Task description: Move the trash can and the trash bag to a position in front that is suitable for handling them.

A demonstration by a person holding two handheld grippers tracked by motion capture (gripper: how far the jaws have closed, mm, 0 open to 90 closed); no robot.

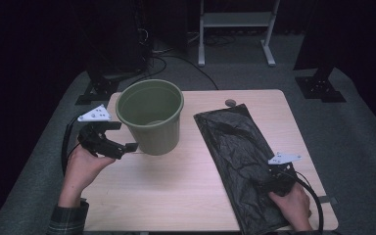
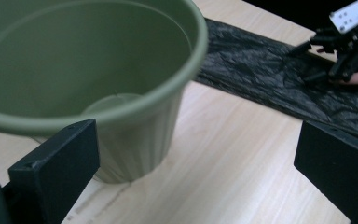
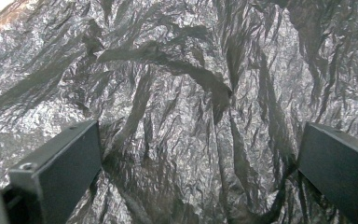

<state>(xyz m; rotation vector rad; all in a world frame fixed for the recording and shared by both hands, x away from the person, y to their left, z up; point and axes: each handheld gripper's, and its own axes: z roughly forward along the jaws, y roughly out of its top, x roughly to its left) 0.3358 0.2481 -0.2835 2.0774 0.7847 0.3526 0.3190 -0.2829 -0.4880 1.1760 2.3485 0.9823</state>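
Hiding bag's (image 1: 235, 147) near end: right hand-held gripper (image 1: 272, 180), jaws apart

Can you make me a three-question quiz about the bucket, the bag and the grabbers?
1. Where is the black bag?
A. right of the bucket
B. inside the bucket
C. on the floor

2. What colour is the bucket?
A. red
B. green
C. blue

3. How is the right gripper?
A. shut on the bucket
B. lying on the floor
C. open over the bag

Answers:
1 A: it lies flat on the table beside the bucket.
2 B: its wall and rim are olive green.
3 C: its jaws stand wide apart above the crinkled plastic.
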